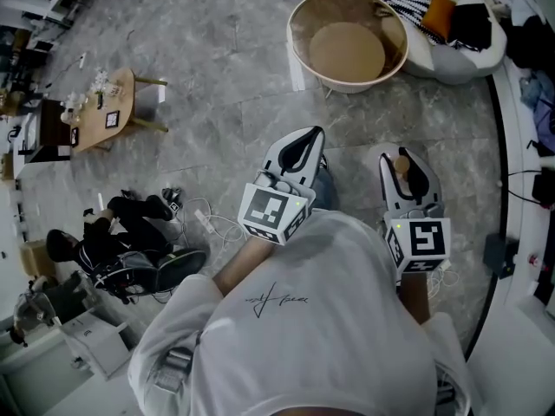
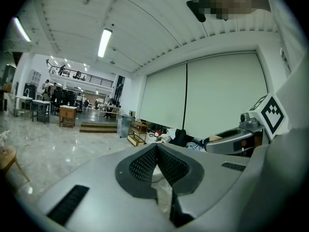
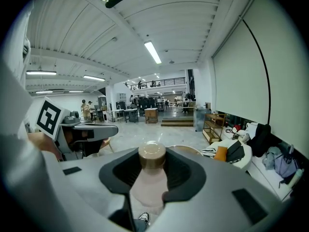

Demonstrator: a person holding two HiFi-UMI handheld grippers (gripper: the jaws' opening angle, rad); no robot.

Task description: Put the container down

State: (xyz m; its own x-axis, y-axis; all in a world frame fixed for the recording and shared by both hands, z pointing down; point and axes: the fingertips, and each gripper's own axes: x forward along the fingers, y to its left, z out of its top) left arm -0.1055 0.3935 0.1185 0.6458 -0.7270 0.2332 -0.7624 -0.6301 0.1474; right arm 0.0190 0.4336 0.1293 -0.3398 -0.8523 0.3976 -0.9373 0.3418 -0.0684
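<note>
The container (image 3: 150, 187) is a small translucent bottle with a brown cap (image 1: 401, 164). It stands upright between the pads of my right gripper (image 3: 152, 164), which is shut on it. In the head view that gripper (image 1: 406, 170) is held out in front of the person at waist height, well above the floor. My left gripper (image 1: 300, 151) is beside it on the left, its dark pads meeting at the tips (image 2: 157, 148), and I see nothing held in it. A big round beige basin (image 1: 299, 20) stands on the floor straight ahead of both grippers.
A white beanbag (image 1: 486, 57) with a striped cloth, an orange cushion and dark clothes lies right of the basin. A small wooden table (image 1: 113, 102) stands far left. Black gear and cables (image 1: 130, 241) lie on the grey marble floor at the lower left. A dark curved edge (image 1: 501, 163) runs down the right.
</note>
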